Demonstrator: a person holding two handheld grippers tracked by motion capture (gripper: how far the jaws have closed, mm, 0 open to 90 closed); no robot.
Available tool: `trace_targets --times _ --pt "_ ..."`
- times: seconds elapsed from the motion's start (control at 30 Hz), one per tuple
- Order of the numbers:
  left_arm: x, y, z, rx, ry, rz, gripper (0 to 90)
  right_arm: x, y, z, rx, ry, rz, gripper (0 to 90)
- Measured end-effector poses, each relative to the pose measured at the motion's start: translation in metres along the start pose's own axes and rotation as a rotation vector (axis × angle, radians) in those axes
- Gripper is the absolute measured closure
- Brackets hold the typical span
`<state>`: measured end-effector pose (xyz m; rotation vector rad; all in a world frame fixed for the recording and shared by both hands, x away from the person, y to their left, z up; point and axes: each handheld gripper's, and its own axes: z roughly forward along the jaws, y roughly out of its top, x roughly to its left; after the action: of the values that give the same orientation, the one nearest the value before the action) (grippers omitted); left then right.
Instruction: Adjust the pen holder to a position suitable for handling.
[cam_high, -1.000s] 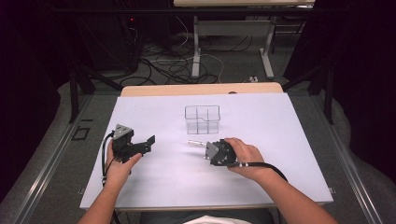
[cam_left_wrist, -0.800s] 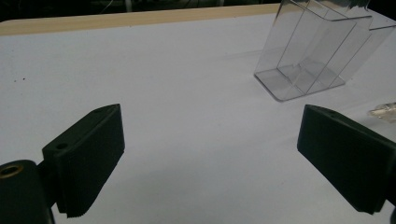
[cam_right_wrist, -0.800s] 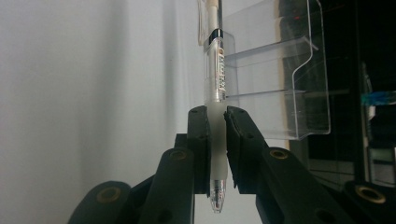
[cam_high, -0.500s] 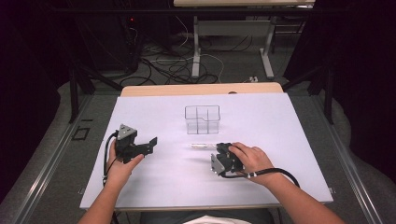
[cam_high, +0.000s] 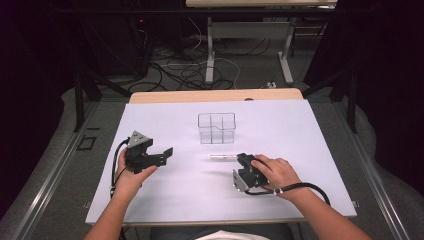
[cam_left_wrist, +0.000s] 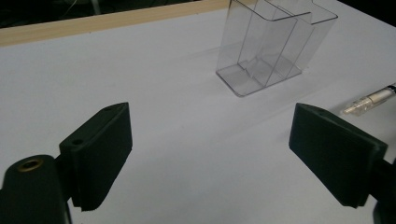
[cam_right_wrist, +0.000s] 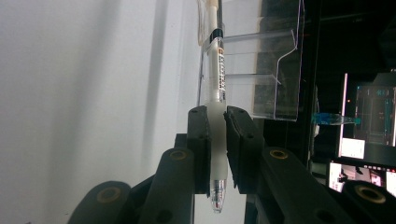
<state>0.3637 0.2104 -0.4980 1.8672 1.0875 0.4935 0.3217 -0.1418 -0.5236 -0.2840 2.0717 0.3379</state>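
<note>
A clear plastic organizer (cam_high: 216, 128) with several compartments stands at the middle back of the white table cover (cam_high: 300, 130). A translucent white pen (cam_high: 222, 156) lies level just in front of it, with my right gripper (cam_high: 241, 160) shut on its grip end. In the right gripper view the pads clamp the pen (cam_right_wrist: 217, 84) near its tip, and the organizer (cam_right_wrist: 273, 70) is just beyond. My left gripper (cam_high: 162, 154) hovers at the left. Its jaws have just been closing a little but stand wide apart, nothing between them (cam_left_wrist: 210, 154). The organizer (cam_left_wrist: 271, 46) and pen end (cam_left_wrist: 369, 100) lie ahead of it.
The table's wooden back edge (cam_high: 215, 95) shows past the white cover. Cables (cam_high: 185, 70) and table legs (cam_high: 210, 55) lie on the floor behind. Bare white surface stretches to both sides and along the front edge.
My right hand has slid to the right and toward the front edge with the pen in its jaws. The left hand has stayed put.
</note>
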Motion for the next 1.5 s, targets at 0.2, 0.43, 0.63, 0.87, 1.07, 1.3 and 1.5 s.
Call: trace_targets --times 0.2,0.43,0.63,0.87,1.07,1.3,1.5 --pt "-0.009 0.003 0.000 0.019 -0.039 0.055 17.1 0.001 0.002 -0.002 -0.002 -0.017 -0.013 79.9" --pt "-0.025 0.007 0.002 0.044 -0.066 0.136 20.4 0.004 0.005 -0.001 -0.012 -0.006 -0.031 79.9" --pt "-0.038 0.013 0.005 0.078 -0.088 0.218 26.3 0.005 0.008 -0.002 -0.020 -0.005 -0.048 79.9" --pt "-0.051 0.028 0.006 0.099 -0.135 0.300 30.6 0.006 0.009 -0.002 -0.021 -0.008 -0.049 79.9" --pt "-0.059 0.041 0.011 0.147 -0.168 0.391 32.5 0.007 0.012 -0.003 -0.029 -0.013 -0.070 79.9" --pt "-0.067 0.050 0.016 0.167 -0.180 0.453 34.5 0.007 0.014 -0.002 -0.033 -0.009 -0.084 79.9" --pt "-0.079 0.057 0.021 0.197 -0.181 0.508 35.3 0.009 0.016 -0.002 -0.031 -0.016 -0.091 79.9"
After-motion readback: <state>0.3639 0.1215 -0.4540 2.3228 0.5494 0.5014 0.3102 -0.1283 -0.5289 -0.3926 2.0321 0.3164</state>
